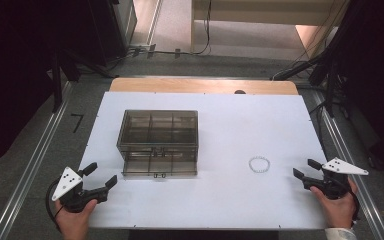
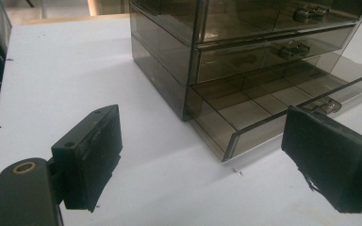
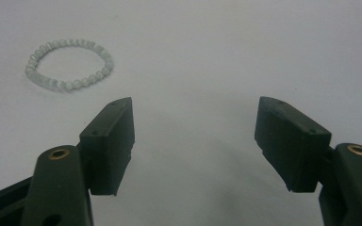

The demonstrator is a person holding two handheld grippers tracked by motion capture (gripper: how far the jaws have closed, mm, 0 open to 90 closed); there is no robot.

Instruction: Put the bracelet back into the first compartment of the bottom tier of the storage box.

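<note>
A smoky see-through drawer box (image 1: 158,142) stands left of centre on the white table; its bottom drawer (image 2: 273,106) is pulled out and shows empty compartments. A pale bead bracelet (image 1: 259,164) lies flat on the table to the right, also up left in the right gripper view (image 3: 68,64). My left gripper (image 1: 100,175) rests at the front left corner, open, jaws empty, aimed at the box's near corner (image 2: 202,155). At the front right edge my right gripper (image 1: 306,168) is open with nothing between its jaws (image 3: 195,141), a short way right of the bracelet.
The white table top (image 1: 220,125) has a wooden strip (image 1: 202,86) along its far edge. Metal rails (image 1: 35,160) run along the floor on both sides. Dark stands and cables (image 1: 325,65) crowd the far right and left.
</note>
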